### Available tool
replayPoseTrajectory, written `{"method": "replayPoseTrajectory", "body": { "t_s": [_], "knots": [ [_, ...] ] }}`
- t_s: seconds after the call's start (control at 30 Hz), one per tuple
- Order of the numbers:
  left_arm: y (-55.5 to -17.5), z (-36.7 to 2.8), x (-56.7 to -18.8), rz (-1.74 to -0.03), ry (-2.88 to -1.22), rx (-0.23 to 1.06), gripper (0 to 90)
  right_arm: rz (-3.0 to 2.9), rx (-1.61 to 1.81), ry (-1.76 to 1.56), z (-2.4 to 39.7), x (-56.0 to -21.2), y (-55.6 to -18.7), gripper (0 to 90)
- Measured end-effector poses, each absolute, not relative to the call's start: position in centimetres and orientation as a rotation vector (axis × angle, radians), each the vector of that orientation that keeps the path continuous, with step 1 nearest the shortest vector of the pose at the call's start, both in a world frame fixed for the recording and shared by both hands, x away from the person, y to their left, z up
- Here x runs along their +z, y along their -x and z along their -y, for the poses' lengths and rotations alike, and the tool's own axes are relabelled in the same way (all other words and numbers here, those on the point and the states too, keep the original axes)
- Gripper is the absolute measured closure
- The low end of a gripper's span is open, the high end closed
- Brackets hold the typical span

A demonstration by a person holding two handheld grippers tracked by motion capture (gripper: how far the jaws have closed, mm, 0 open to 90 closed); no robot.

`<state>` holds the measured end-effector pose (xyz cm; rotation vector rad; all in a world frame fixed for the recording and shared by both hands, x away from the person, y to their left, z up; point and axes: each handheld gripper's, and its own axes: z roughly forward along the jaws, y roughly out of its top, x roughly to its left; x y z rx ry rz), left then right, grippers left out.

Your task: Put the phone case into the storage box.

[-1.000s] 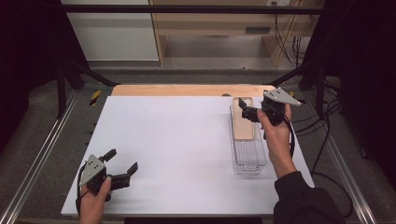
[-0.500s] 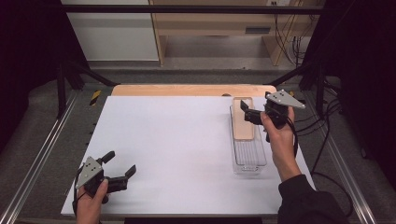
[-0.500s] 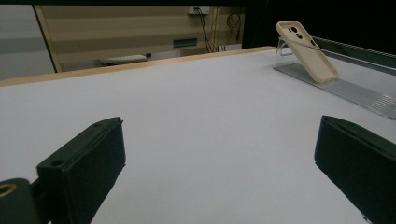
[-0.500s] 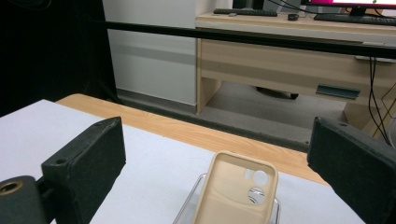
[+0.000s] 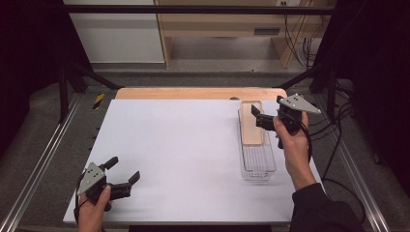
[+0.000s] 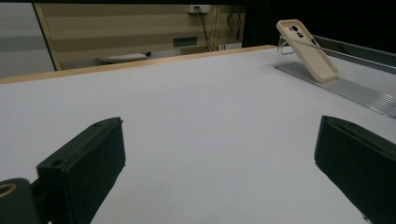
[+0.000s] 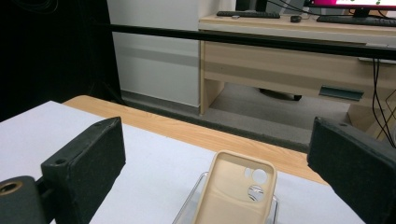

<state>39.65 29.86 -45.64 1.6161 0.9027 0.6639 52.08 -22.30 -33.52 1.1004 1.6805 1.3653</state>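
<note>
In the right gripper view the bottom edge cuts off the lower part of the case (image 7: 238,193) and nearly all of the tray (image 7: 198,196). In the left gripper view the right edge cuts the tray's near end.

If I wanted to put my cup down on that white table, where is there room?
Most of the white table is bare: the whole stretch between the left gripper at the near left corner and the clear tray on the right. It is crowded only on the right, where the beige phone case leans in the tray beside the right gripper.
</note>
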Motion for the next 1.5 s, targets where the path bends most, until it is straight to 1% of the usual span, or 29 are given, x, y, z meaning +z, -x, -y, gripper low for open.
{"method": "replayPoseTrajectory", "body": {
  "t_s": [1.07,1.5],
  "knots": [
    [-39.4,-31.1,-45.4,-0.918,-1.604,0.680,1.9,-1.671,1.369,-1.086,24.7,-33.9,-49.6,3.6],
    [-39.3,-31.2,-45.4,-0.914,-1.599,0.684,1.9,-1.650,1.413,-1.025,24.7,-34.1,-48.9,3.6]
  ]
}}
